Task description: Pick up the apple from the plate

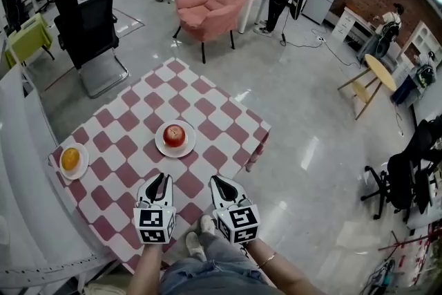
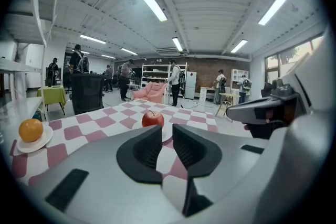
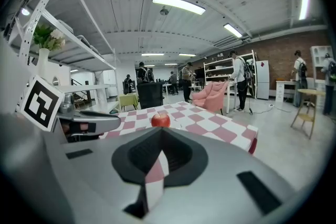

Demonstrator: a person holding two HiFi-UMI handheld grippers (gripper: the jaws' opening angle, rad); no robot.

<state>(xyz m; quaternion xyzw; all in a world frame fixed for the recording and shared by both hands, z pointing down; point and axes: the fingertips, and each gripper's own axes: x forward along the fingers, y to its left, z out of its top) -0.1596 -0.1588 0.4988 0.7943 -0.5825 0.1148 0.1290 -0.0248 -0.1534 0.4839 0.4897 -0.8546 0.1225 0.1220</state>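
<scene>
Approach step: the apple (image 1: 174, 135) sits on its plate (image 1: 160, 146) mid-bench (image 1: 207, 107), well ahead. My left hand-held gripper (image 1: 159, 181) is barely parted and empty, the right hand-held gripper (image 1: 218, 183) closed and empty. Next I'd open wide and reach in

Head view is taken from high over the near side of the surface (image 1: 207, 107), aimed steeply down; left tool (image 1: 160, 179) is seen at 7 o'clock, right tool (image 1: 216, 181) at 6. Each tool view is shot low and close along its own jaws, almost level across the surface. The other tool is caught at 3 o'clock in left tool view, 9 in right. Shared by all three: apple (image 1: 174, 135), checkered surface, pink armchair (image 1: 207, 3) beyond.
</scene>
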